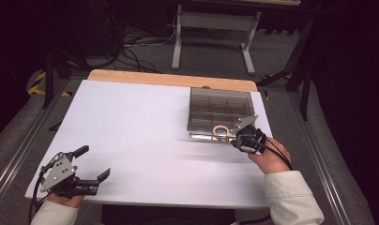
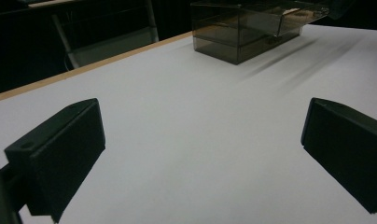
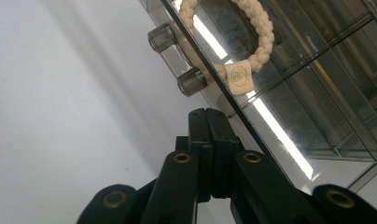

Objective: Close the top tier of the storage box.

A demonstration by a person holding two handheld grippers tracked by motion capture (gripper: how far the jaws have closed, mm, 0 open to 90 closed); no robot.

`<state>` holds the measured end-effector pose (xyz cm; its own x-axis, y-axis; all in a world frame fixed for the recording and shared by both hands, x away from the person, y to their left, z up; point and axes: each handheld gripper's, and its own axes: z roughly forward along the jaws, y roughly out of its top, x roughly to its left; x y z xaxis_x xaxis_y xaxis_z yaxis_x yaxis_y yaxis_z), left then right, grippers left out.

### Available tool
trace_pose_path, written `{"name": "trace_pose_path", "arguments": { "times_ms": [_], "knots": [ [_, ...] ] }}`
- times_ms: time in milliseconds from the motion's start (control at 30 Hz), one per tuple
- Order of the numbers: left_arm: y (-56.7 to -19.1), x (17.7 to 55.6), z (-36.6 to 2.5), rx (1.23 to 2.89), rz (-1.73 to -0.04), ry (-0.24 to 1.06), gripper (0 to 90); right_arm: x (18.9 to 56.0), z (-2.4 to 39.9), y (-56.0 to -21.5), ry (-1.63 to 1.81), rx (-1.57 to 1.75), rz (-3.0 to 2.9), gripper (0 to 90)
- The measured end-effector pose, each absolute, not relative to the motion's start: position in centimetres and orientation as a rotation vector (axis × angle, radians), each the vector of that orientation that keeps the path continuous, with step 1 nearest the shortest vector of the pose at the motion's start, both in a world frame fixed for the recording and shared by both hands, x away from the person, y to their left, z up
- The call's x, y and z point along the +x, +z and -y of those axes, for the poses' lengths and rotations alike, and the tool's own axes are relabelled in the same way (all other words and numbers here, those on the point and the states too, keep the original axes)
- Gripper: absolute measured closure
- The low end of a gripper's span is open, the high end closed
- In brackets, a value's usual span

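Observation:
A smoky clear plastic box (image 1: 220,110) with inner compartments stands at the table's far right. A cream braided bracelet (image 1: 220,131) with a square charm (image 3: 238,74) lies at its near front edge, behind the clear wall. A clear handle (image 3: 177,60) on two round posts sticks out from that front. My right gripper (image 1: 234,140) is shut with nothing between the jaws, its tip (image 3: 209,116) just short of the box front, below the handle. At the near left corner my left gripper (image 1: 93,163) lies low over the sheet, jaws wide open and empty (image 2: 200,154).
A white sheet (image 1: 140,136) covers the table, with a wooden edge (image 1: 169,78) at the far side. The box (image 2: 238,37) is far ahead of the left jaws. Beyond the table stand a white frame (image 1: 211,33), cables and dark stands.

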<state>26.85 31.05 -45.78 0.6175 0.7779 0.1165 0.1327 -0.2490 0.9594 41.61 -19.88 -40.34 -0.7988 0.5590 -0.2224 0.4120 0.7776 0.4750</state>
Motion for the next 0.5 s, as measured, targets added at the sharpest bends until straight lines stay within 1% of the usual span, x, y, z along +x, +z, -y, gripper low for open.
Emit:
{"name": "trace_pose_path", "arguments": {
  "times_ms": [500],
  "knots": [
    [-45.75, 26.88, -31.15, 1.743, -0.743, 0.738, 0.6, 41.81, 19.71, -40.06, 0.607, 0.752, -2.604, 89.9]
  ]
}}
